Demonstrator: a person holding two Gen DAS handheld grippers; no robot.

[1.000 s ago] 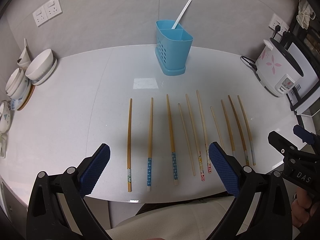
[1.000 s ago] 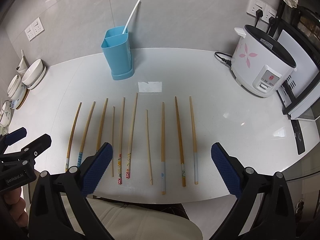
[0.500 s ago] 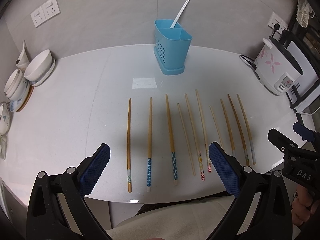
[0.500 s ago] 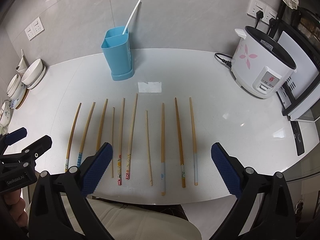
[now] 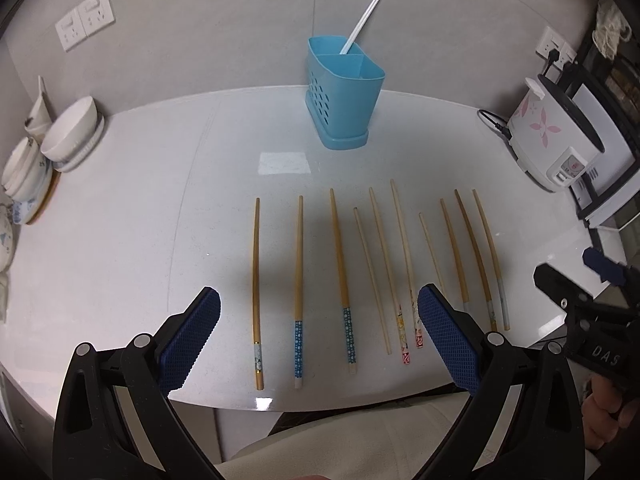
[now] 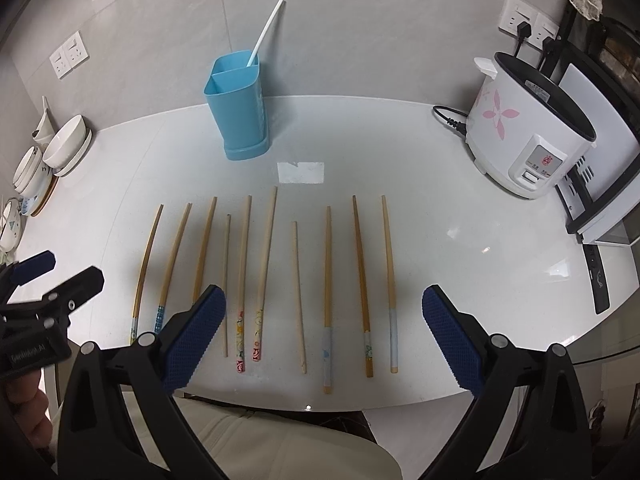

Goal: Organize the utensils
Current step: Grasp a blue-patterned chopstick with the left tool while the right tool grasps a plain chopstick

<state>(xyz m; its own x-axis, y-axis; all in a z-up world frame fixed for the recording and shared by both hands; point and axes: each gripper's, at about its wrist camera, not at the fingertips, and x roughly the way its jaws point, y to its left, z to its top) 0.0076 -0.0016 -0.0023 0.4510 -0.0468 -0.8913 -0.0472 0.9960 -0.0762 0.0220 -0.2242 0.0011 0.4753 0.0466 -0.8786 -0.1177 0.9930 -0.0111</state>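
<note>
— Wooden chopsticks (image 5: 340,256): where do they lie?
— Ten side by side on the white surface (image 5: 140,240), near its front edge, well short of the blue holder (image 5: 344,92).
— And each hand-held gripper?
— Left hand-held gripper (image 5: 318,320) and right hand-held gripper (image 6: 324,320) both hover spread wide, empty.

Ten wooden chopsticks (image 5: 340,272) lie flat, side by side, near blue holder (image 5: 344,92); white chopsticks (image 5: 360,24) lean inside holder.

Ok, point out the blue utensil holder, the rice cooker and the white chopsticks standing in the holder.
blue utensil holder (image 5: 347,92): left wrist view, front wall.
rice cooker (image 6: 516,136): right wrist view, white side of the body.
white chopsticks (image 5: 362,24): left wrist view, shaft above the holder's rim.
</note>
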